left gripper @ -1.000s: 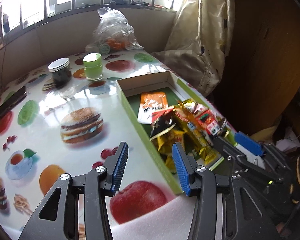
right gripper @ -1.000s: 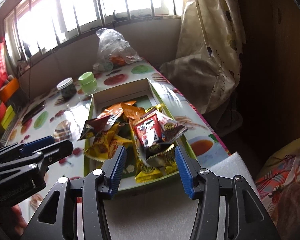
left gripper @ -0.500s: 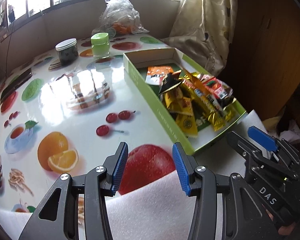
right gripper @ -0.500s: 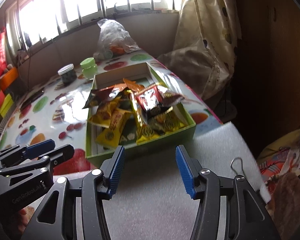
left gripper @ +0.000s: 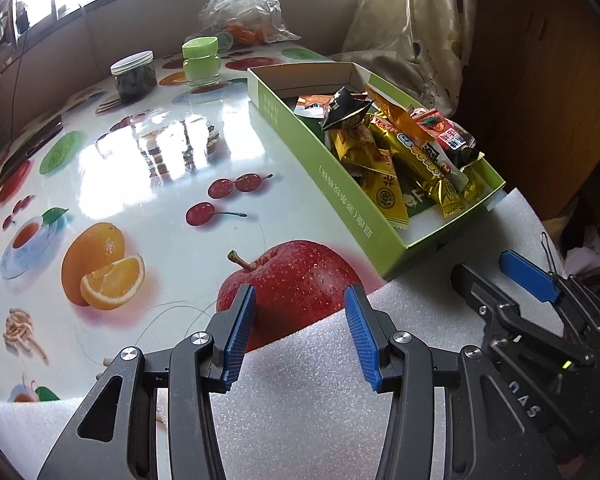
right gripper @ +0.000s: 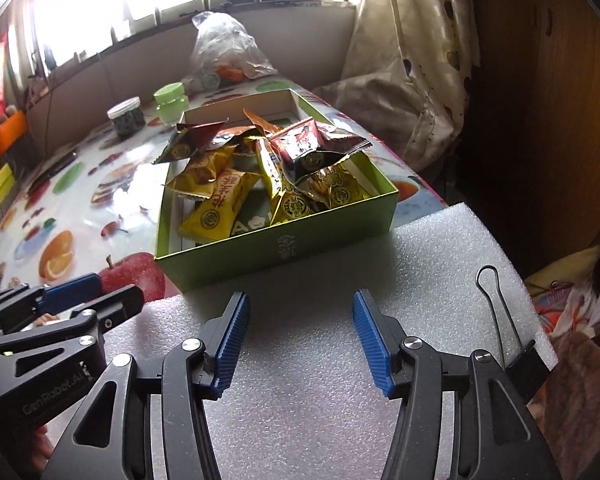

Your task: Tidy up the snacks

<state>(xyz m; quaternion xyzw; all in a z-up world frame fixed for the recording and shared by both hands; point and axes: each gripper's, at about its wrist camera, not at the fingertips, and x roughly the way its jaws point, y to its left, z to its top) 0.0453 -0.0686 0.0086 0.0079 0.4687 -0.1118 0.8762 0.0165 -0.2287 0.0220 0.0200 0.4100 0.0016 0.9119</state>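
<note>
The snack packets [right gripper: 260, 176] sit heaped in the green box [right gripper: 284, 248] at frame centre, seemingly done, while left gripper [left gripper: 300, 332] and right gripper [right gripper: 296, 338] hang spread, empty.

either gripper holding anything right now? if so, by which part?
Nothing held. Left gripper and right gripper are both open and empty over the white foam sheet, short of the snack box.

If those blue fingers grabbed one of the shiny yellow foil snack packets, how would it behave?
The yellow foil snack packet probably crumples: its wrapper is puffy and creased. Glossy foil may slip. Packets overlap in the green cardboard box, so neighbours could shift.
</note>
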